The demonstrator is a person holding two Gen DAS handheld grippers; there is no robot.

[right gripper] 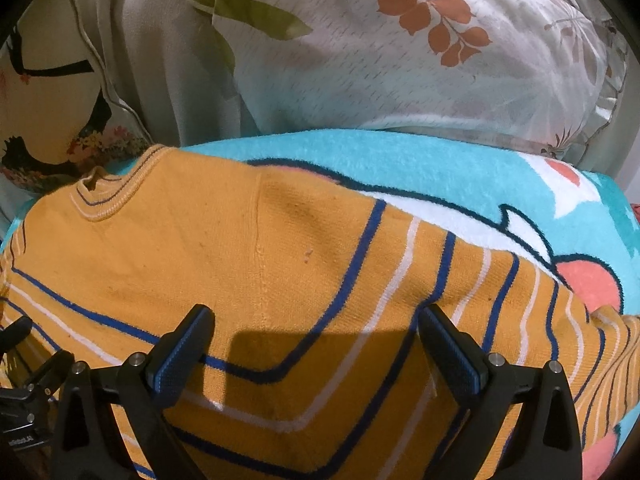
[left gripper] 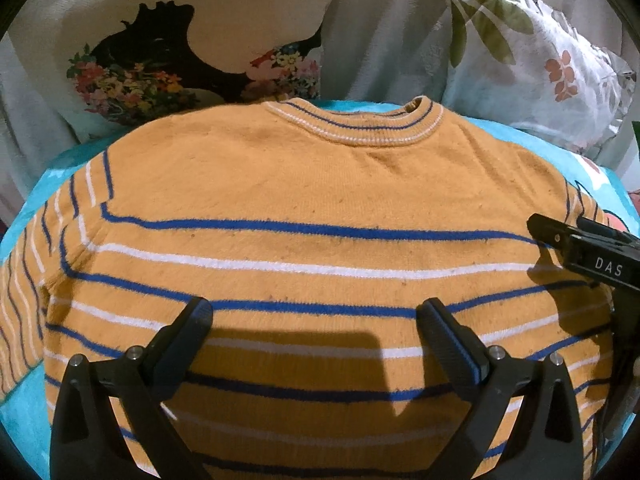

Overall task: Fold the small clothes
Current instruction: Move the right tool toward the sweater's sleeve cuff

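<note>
Closest to the lens in the left wrist view is the left gripper (left gripper: 316, 316), both black fingers spread wide with nothing between them, hanging over the lower half of the sweater. Same deal in the right wrist view: the right gripper (right gripper: 316, 324) has its jaws wide apart and empty, sitting over the spot where the sweater's body meets its sleeve.

So the orange sweater (left gripper: 320, 220) is lying flat, front up, on a turquoise cartoon blanket (right gripper: 360, 152). Blue and white stripes run across the chest and down the sleeves, and the ribbed collar (left gripper: 356, 124) points toward 12 o'clock in the left view. One striped sleeve (right gripper: 520, 292) stretches out toward 3 o'clock in the right view and drapes over the white and coral part of the blanket print. The other sleeve trails off around 8 o'clock in the left view.

In the left view the right gripper also pokes in at about 3 o'clock, just over the sweater's shoulder area; can't tell if it's touching the fabric.

Behind the blanket, at 11 o'clock in the left view, there's a cushion with a black silhouette and flowers (left gripper: 168, 60), and at 1 o'clock a white leaf-print pillow (left gripper: 532, 60).
</note>
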